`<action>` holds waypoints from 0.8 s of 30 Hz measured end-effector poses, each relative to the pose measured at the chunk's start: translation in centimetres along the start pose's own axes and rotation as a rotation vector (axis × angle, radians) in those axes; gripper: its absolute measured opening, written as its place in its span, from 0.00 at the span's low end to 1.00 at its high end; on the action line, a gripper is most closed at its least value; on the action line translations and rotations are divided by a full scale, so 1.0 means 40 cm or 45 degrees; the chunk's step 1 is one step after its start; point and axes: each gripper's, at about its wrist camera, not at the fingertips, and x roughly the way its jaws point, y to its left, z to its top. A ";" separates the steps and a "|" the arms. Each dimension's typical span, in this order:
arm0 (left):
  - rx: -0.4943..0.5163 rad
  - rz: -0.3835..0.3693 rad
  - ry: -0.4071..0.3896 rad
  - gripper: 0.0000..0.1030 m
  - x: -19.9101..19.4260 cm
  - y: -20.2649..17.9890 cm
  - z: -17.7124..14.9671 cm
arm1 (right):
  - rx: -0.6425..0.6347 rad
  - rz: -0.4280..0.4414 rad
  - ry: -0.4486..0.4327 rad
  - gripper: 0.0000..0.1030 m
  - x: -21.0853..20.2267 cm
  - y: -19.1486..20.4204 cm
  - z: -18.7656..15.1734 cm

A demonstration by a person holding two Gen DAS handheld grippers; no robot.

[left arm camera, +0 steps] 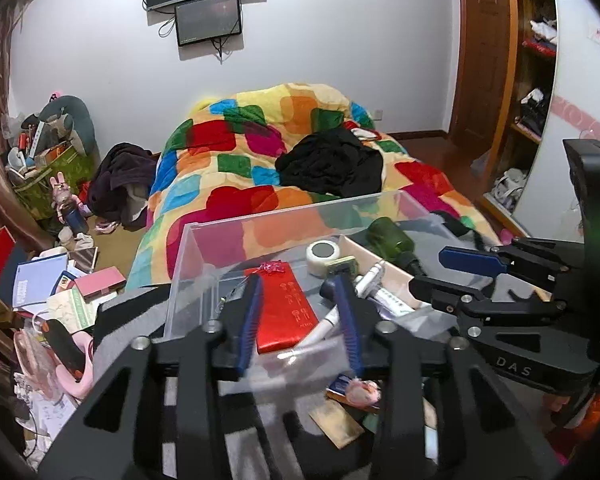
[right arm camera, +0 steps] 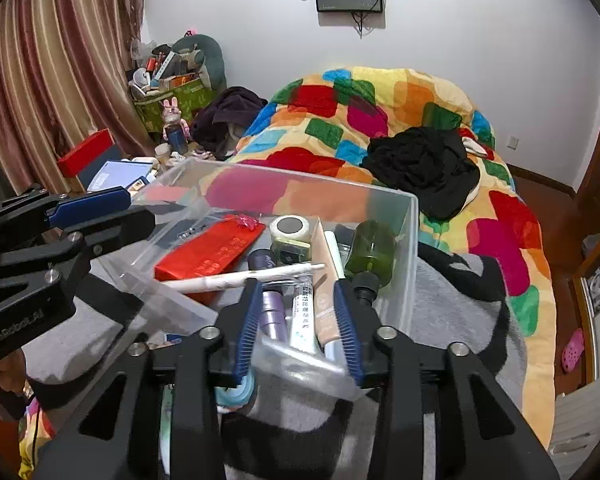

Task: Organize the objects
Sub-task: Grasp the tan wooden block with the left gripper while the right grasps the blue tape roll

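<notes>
A clear plastic box (right arm camera: pixel 404 216) sits on a grey blanket (right arm camera: pixel 452 312) at the foot of the bed, holding a red packet (right arm camera: pixel 208 252), a tape roll (right arm camera: pixel 290 229), a green bottle (right arm camera: pixel 370 252) and several tubes (right arm camera: pixel 304 312). The left hand-held gripper (left arm camera: pixel 302 320) hangs open over the packet. The right hand-held gripper (right arm camera: pixel 298 328) is open too, apparently just above the tubes.
</notes>
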 end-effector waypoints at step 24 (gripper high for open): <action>-0.135 -0.096 0.136 0.81 -0.055 0.033 -0.163 | 0.020 -0.010 0.013 0.60 -0.070 0.019 -0.090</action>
